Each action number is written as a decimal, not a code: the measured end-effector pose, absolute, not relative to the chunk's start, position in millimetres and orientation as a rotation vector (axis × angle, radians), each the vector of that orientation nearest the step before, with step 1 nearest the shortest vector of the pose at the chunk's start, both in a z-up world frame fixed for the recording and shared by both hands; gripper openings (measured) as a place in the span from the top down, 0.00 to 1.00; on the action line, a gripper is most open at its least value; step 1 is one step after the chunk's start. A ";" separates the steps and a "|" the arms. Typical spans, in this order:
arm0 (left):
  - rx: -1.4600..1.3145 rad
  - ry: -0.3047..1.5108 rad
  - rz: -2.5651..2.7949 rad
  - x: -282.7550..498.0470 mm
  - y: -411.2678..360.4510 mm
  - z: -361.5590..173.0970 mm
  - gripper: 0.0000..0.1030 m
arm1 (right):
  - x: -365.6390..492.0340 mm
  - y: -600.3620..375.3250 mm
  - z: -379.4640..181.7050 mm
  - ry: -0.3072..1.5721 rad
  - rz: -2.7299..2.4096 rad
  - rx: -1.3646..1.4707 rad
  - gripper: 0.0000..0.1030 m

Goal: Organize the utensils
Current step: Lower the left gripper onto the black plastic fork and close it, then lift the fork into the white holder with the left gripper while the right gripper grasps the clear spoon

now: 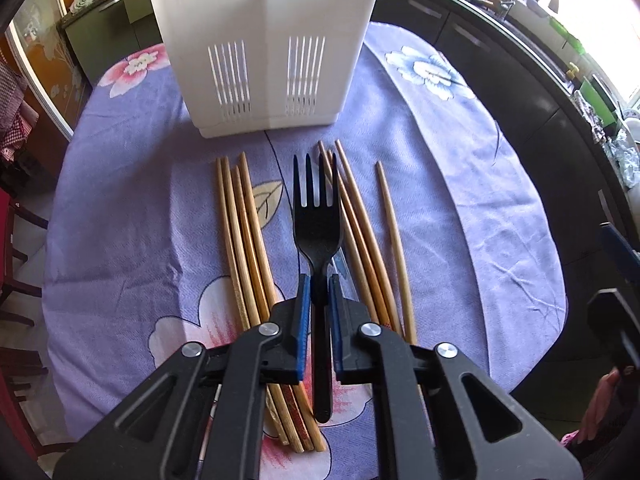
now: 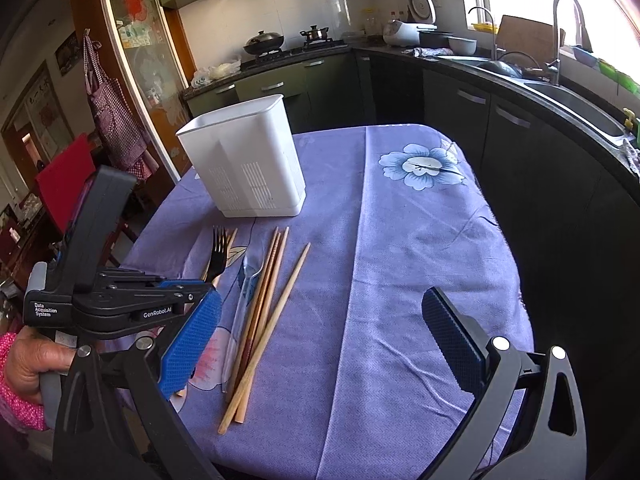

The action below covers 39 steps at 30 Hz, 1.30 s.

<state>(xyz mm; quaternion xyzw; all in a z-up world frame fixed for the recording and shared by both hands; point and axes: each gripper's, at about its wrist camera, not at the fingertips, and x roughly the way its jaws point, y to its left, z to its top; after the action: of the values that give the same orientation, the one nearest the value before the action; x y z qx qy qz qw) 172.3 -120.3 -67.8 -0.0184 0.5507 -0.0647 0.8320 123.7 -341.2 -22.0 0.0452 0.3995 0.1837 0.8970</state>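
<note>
My left gripper point(image 1: 319, 292) is shut on the handle of a black plastic fork point(image 1: 315, 208), tines pointing toward the white utensil holder point(image 1: 262, 44), held a little above the table. Wooden chopsticks lie on the cloth in a left bundle point(image 1: 244, 236), a right bundle point(image 1: 356, 232) and one single stick point(image 1: 394, 240). In the right wrist view the fork point(image 2: 218, 250) sits in the left gripper point(image 2: 200, 280) at the left, chopsticks point(image 2: 266, 316) and a clear plastic utensil point(image 2: 244, 292) lie beside it, and the holder point(image 2: 244, 160) stands behind. My right gripper point(image 2: 324, 344) is open and empty above the table's near edge.
The table wears a purple floral cloth point(image 2: 400, 280). Dark kitchen cabinets point(image 2: 500, 140) with a sink point(image 2: 568, 96) run along the right. A red chair point(image 2: 66, 176) stands at the left. A stove with pots point(image 2: 288, 40) is at the back.
</note>
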 end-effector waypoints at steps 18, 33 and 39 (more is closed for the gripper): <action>-0.057 0.952 -0.123 138.7 -64.7 -8.4 0.91 | 202.4 -193.5 -90.1 1.276 0.493 -0.167 0.71; -0.062 0.936 -0.137 135.4 -50.0 -12.0 0.91 | 234.2 -168.2 -121.3 1.365 0.415 -0.187 0.80; -0.061 0.935 -0.140 134.7 -49.2 -12.4 0.91 | 231.6 -156.7 -125.7 1.371 0.397 -0.210 0.89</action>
<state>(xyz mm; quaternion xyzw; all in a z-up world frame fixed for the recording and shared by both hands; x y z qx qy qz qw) 134.7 -49.2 -12.4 -0.0294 0.4502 -0.0674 0.8899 231.6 -156.7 -125.7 -0.0962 0.6277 0.1817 0.7508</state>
